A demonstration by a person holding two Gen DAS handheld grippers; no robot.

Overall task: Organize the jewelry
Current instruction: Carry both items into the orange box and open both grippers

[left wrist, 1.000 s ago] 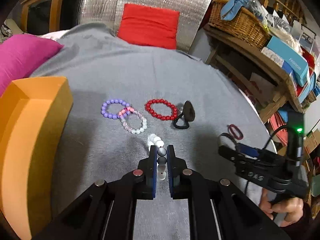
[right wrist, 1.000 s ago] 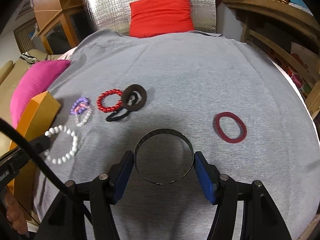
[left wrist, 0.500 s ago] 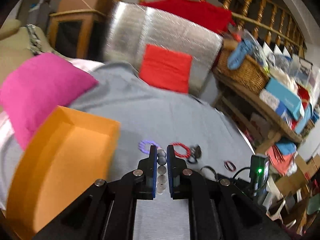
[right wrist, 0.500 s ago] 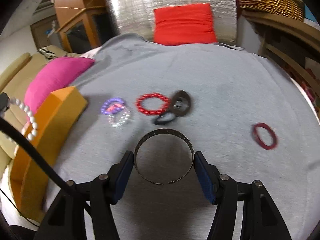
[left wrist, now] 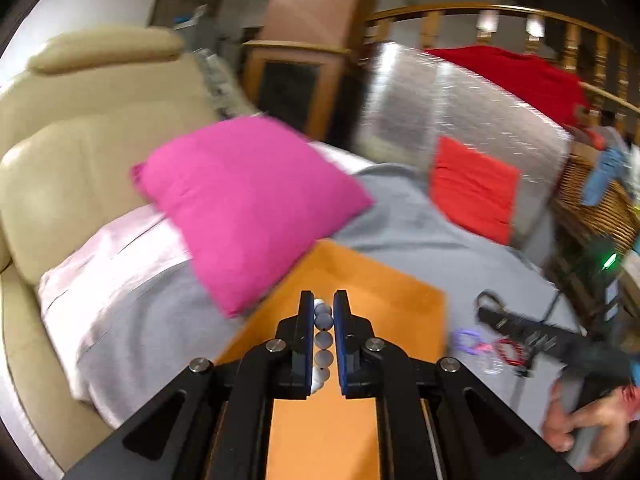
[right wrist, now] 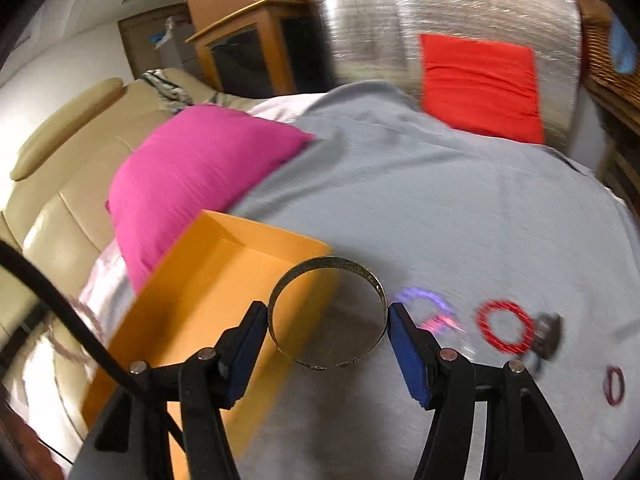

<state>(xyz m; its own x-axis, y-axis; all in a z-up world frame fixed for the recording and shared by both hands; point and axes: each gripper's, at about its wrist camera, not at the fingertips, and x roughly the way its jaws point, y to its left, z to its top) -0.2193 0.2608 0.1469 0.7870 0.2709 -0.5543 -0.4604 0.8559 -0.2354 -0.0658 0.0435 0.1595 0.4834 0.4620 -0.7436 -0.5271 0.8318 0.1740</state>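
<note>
My left gripper is shut on a white bead bracelet and holds it above the orange box. My right gripper is shut on a dark metal cuff bangle, held over the box's right wall. On the grey cloth lie a purple bead bracelet, a pink-and-clear one, a red bead bracelet, a black ring piece and a dark red loop. The purple and red bracelets also show in the left wrist view.
A pink cushion lies just behind the box. A red cushion leans on a silver panel at the back. A beige sofa is at the left, a wicker basket at the right.
Both grippers have swung left from the bracelets on the cloth to the orange box, each still holding its piece. The left one is now over the box.
</note>
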